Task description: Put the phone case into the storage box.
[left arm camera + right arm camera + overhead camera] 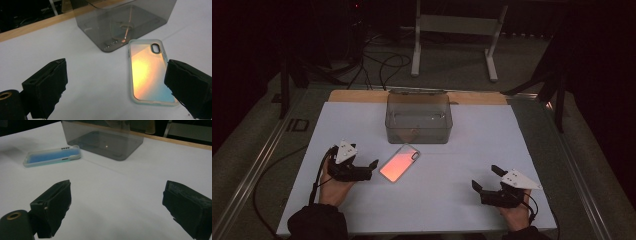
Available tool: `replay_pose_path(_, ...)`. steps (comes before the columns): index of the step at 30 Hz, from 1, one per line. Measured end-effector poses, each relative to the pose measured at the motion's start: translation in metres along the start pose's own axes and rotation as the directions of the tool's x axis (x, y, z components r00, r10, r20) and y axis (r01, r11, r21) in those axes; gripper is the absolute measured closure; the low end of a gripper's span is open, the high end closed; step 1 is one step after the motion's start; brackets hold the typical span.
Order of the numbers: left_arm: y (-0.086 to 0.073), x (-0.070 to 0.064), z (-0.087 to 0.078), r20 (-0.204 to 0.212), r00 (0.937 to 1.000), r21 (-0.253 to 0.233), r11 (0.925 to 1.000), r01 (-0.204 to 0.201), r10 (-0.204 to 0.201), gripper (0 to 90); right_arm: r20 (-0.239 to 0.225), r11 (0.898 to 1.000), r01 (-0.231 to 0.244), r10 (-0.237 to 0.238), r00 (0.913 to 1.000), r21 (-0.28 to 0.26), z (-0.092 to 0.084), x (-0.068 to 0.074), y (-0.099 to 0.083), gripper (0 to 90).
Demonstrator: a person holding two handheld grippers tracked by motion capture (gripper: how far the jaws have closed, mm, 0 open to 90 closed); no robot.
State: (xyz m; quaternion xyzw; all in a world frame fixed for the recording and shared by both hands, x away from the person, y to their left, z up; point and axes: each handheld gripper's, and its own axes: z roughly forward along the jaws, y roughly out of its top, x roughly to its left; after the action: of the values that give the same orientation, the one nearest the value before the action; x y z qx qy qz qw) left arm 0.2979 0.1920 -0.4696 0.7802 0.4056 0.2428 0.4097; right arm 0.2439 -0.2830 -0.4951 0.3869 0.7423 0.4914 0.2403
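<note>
Lying flat on the white table sheet [447,200] in the high view, the iridescent phone case [399,163] is sitting just in front of the smoky clear plastic box [418,117], while the left gripper [371,168] is resting just beside it, wide open and empty, and the right gripper [484,179] is lying well apart, also open. Looking along the left gripper view, its jaws are gaping, one overlapping the case's [147,75] edge without gripping. Showing spread, empty jaws, the right gripper view is placing the case [51,157] far off beside the box [105,141].

iridescent phone case [399,163], flat, before clear box [418,117]
</note>
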Motion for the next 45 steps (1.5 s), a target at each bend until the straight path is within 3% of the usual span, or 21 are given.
replay_pose_path(16,-0.003,-0.002,0.019,0.023,0.9997,0.060,0.9982,0.007,-0.009,12.9,-0.001,1.000,0.000,0.000,1.0000,0.001,0.000,0.000,0.000,8.4)
replay_pose_path(27,-0.004,-0.009,0.034,0.026,0.9996,0.115,0.9933,-0.012,0.009,20.3,0.000,1.000,-0.001,0.001,1.0000,0.002,0.000,0.000,0.000,8.4)
replay_pose_path(45,-0.008,-0.012,0.052,0.082,0.9966,0.170,0.9854,-0.004,-0.011,40.9,-0.002,1.000,0.002,-0.002,1.0000,0.005,0.001,0.000,0.000,8.3)
